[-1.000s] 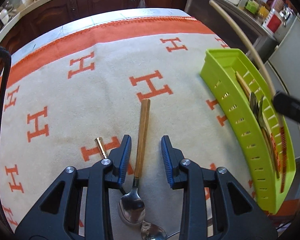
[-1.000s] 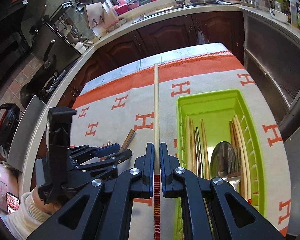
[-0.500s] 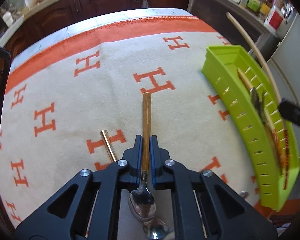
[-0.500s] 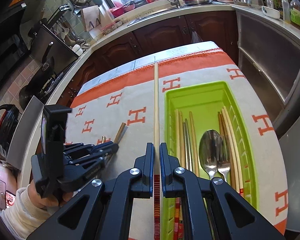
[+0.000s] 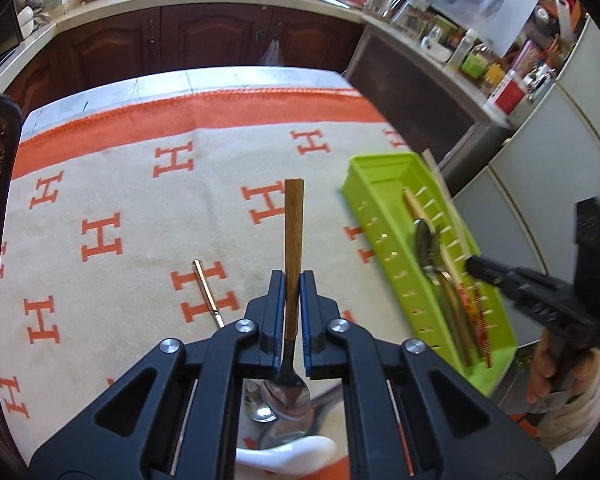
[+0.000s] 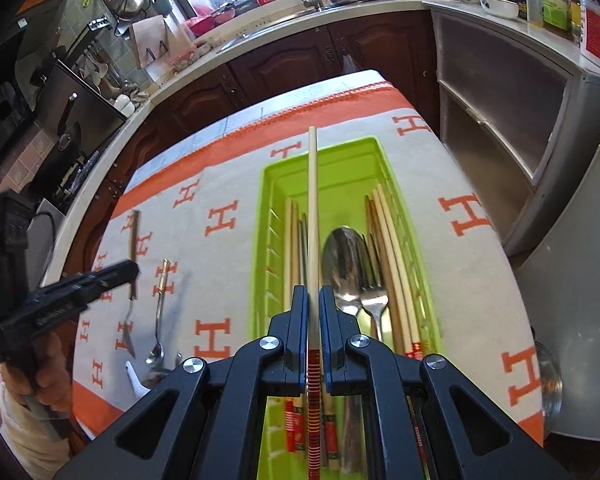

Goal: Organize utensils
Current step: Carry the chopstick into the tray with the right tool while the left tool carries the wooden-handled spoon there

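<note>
My left gripper (image 5: 293, 280) is shut on a wooden-handled spoon (image 5: 293, 236) and holds it above the cloth, bowl toward the camera. The right wrist view shows that same gripper (image 6: 129, 271) and the spoon (image 6: 133, 240) left of the green tray (image 6: 265, 200). My right gripper (image 6: 312, 296) is shut on a long pale chopstick (image 6: 312, 208) with a red-striped end, held over the left part of the tray. In the tray lie several chopsticks, a steel spoon (image 6: 344, 256) and a fork (image 6: 374, 304). A slim metal spoon (image 6: 162, 292) lies on the cloth.
An orange and cream cloth (image 5: 120, 184) covers the table. A white ceramic spoon (image 5: 288, 452) and other spoons lie at its near edge. The tray (image 5: 380, 184) sits near the right edge of the table. Dark cabinets and a crowded counter run behind it.
My left gripper closed on the wooden-handled spoon and lifted it off the cloth. My right gripper carried the chopstick rightward, from beside the tray to over it.
</note>
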Tool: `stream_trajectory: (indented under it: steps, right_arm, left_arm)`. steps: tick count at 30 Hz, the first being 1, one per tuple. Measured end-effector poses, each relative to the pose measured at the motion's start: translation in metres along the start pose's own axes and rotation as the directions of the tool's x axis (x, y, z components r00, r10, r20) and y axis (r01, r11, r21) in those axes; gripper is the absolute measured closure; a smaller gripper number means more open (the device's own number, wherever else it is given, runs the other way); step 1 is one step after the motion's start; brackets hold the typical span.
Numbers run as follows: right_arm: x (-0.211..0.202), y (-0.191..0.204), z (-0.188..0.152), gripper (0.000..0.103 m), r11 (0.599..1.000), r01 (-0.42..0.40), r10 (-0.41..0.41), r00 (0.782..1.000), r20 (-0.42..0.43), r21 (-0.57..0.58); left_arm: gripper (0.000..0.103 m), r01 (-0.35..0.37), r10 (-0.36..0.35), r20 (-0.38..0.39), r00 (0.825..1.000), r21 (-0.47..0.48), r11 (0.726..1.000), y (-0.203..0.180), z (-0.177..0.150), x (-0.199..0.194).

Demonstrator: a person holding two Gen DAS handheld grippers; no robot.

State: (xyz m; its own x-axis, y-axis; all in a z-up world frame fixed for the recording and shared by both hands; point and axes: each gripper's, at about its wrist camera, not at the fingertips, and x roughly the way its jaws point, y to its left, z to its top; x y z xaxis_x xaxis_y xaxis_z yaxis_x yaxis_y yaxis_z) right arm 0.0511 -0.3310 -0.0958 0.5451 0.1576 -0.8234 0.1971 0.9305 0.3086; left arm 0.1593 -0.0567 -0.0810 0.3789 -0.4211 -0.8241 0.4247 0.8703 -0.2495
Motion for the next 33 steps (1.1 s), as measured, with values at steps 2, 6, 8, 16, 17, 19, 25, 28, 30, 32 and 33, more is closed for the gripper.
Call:
stream_trajectory:
  steps: [2,6,8,16,17,19,25,28,30,32,33]
  right_arm:
    - [0.004,0.000,-0.004,0.098,1.000,0.014,-0.015,0.999,-0.030,-0.021]
    - [0.016,-0.003,-0.015,0.085,0.998,0.054,-0.057,0.994,-0.098,-0.034]
    - [0.016,-0.006,-0.019,0.073,0.999,0.043,-0.044,0.994,-0.099,-0.014]
    - [-0.005,-0.017,-0.024,0.068,0.999,0.042,-0.041,0.998,-0.048,0.021]
    - [-0.009,-0.020,-0.025,0.068,0.999,0.043,-0.041,0.998,-0.043,0.031]
    - [-0.015,-0.027,-0.025,0.068,0.998,0.042,-0.041,0.999,-0.031,0.050]
    - [-0.032,-0.050,-0.030,0.068,0.993,0.044,-0.044,0.999,0.001,0.111]
    - [-0.039,-0.059,-0.033,0.068,0.990,0.046,-0.049,0.999,0.016,0.133]
    - [-0.043,-0.065,-0.035,0.068,0.988,0.048,-0.053,0.998,0.030,0.148]
    - [-0.048,-0.070,-0.037,0.068,0.985,0.051,-0.060,0.997,0.049,0.166]
    - [-0.050,-0.073,-0.037,0.068,0.983,0.050,-0.061,0.997,0.057,0.175]
  left_arm:
    - [0.098,0.023,-0.023,0.009,1.000,-0.002,1.000,-0.006,0.000,-0.010]
    - [0.098,0.068,-0.068,0.027,0.997,0.009,0.998,-0.022,0.003,-0.026]
    - [0.098,0.099,-0.100,0.041,0.994,0.029,0.995,-0.036,0.003,-0.034]
    - [0.098,0.219,-0.224,0.051,0.973,0.094,0.971,-0.092,0.011,-0.054]
    - [0.098,0.237,-0.242,0.045,0.969,0.094,0.967,-0.099,0.012,-0.054]
    - [0.098,0.272,-0.276,0.029,0.961,0.092,0.958,-0.109,0.015,-0.053]
    - [0.098,0.282,-0.276,-0.076,0.958,0.081,0.956,-0.141,0.017,-0.015]
    - [0.098,0.245,-0.233,-0.137,0.963,0.077,0.967,-0.147,0.011,0.015]
    - [0.098,0.222,-0.209,-0.161,0.965,0.068,0.973,-0.145,0.008,0.033]
    - [0.098,0.217,-0.205,-0.181,0.962,0.049,0.975,-0.144,0.007,0.045]
    - [0.098,0.213,-0.202,-0.186,0.962,0.042,0.976,-0.143,0.008,0.051]
